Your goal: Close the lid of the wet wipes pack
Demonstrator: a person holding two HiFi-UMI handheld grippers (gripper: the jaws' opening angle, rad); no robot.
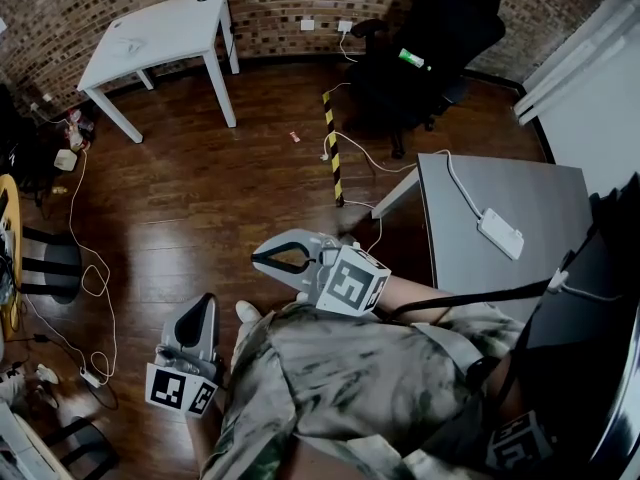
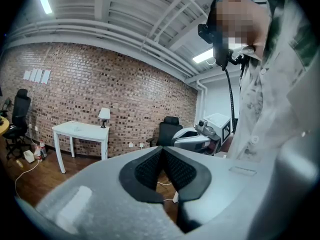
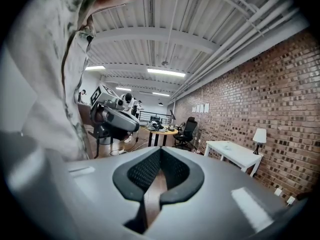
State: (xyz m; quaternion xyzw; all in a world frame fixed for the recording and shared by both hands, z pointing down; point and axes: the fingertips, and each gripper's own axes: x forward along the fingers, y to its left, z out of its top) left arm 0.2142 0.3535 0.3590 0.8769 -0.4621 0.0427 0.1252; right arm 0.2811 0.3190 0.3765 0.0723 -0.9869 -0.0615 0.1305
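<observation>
No wet wipes pack shows in any view. In the head view my left gripper [image 1: 208, 300] hangs low by the person's left side, pointing over the wooden floor, jaws shut on nothing. My right gripper [image 1: 256, 258] is held in front of the body, tips touching, nothing between them. The left gripper view looks along the shut left gripper [image 2: 162, 149] toward a brick wall, with the right gripper [image 2: 199, 135] at the right. The right gripper view shows the shut right gripper [image 3: 160, 149] and, beyond it, the left gripper [image 3: 114, 117].
A grey table [image 1: 530, 190] at the right carries a white power strip [image 1: 498, 233]. A white table [image 1: 150, 30] stands far left. A black office chair [image 1: 435, 38] holds a small green item [image 1: 411, 59]. Cables and a yellow-black strip [image 1: 332, 148] cross the floor.
</observation>
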